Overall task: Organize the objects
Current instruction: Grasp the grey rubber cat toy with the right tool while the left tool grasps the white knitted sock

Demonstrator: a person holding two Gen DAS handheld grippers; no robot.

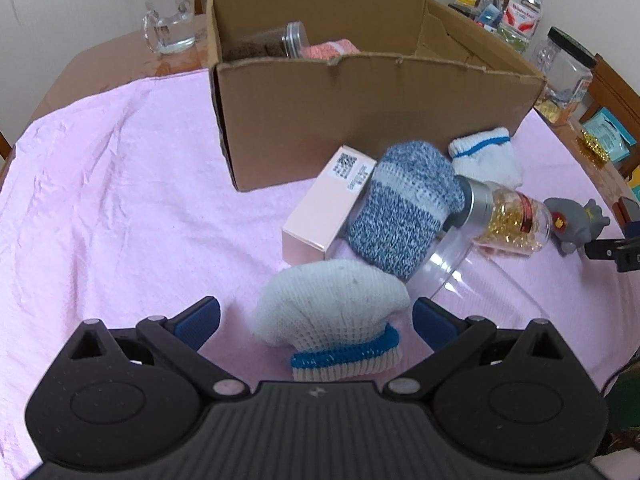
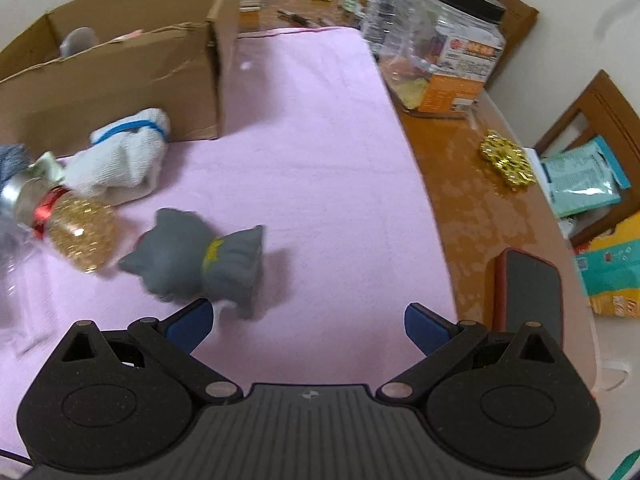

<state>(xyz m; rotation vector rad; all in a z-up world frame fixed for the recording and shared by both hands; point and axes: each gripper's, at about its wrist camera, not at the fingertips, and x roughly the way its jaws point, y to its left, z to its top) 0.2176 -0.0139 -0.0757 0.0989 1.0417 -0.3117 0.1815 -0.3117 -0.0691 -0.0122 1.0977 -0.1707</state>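
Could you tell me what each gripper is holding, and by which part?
Nothing is held. The left gripper is open around the white glove; the right gripper is open beside the grey cat toy.

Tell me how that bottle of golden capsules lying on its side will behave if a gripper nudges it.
The capsule bottle is round and lying flat, so it will likely roll. Its clear wall looks smooth, probably slippery. The blue knit sock against its cap may slow it.

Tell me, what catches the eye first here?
A big open cardboard box stands at the back of a pink cloth. Before it lies a jumble: a blue knitted sock and a capsule bottle. A grey cat toy sits just ahead of the open right gripper.
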